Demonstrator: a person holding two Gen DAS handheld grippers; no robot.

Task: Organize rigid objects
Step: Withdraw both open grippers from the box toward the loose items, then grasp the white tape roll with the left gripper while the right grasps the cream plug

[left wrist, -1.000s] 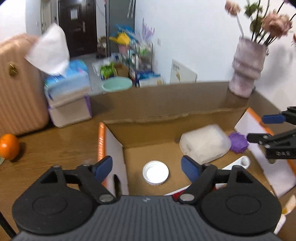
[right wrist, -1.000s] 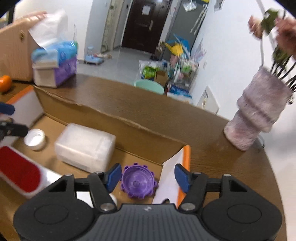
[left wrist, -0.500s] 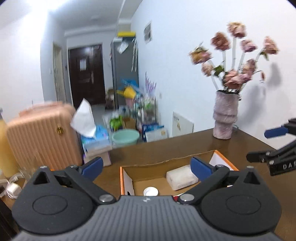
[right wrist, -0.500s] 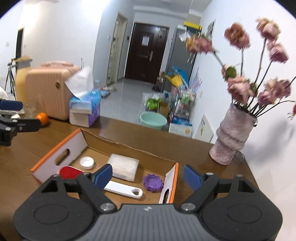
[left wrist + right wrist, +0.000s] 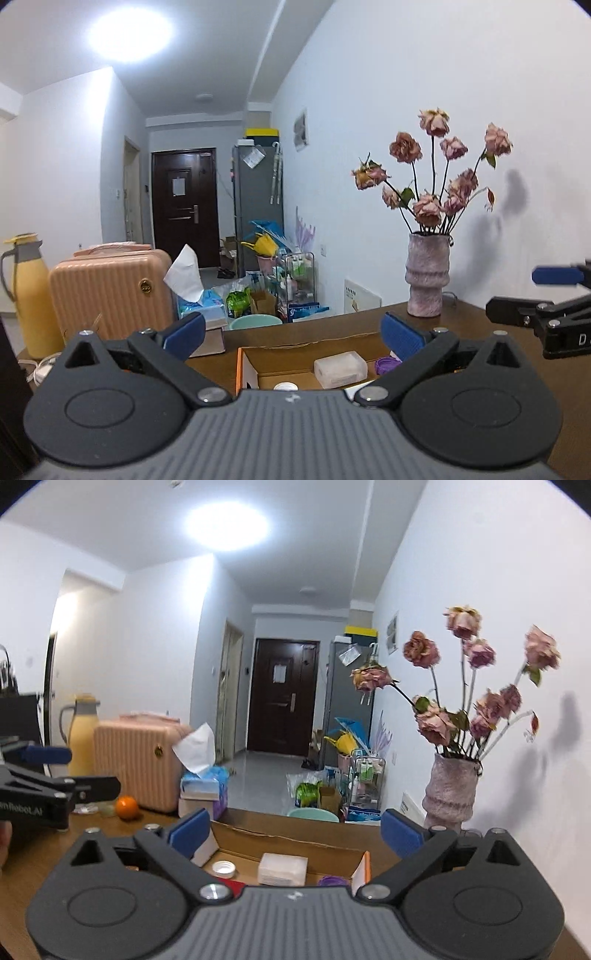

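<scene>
An open cardboard box (image 5: 310, 347) with orange-edged flaps stands on the brown table; it also shows in the right wrist view (image 5: 295, 843). Inside lie a translucent white plastic case (image 5: 340, 368) (image 5: 282, 867), a white cap (image 5: 285, 386) (image 5: 223, 868), a purple cap (image 5: 386, 364) (image 5: 334, 880) and a red-and-white item (image 5: 231, 881), mostly hidden. My left gripper (image 5: 293, 334) is open and empty, raised well above and behind the box. My right gripper (image 5: 295, 829) is open and empty, likewise raised; it shows at the right edge of the left wrist view (image 5: 554, 291).
A pink vase of dried roses (image 5: 427, 282) (image 5: 451, 797) stands at the table's far right. A tissue box (image 5: 201, 786), an orange (image 5: 126, 807), a pink suitcase (image 5: 110, 291) and a yellow thermos jug (image 5: 27, 291) are at the left. Clutter lies on the floor beyond.
Both grippers have lifted up and back from inside the box, open and empty all along. The box and its contents now look small and low in both views.
</scene>
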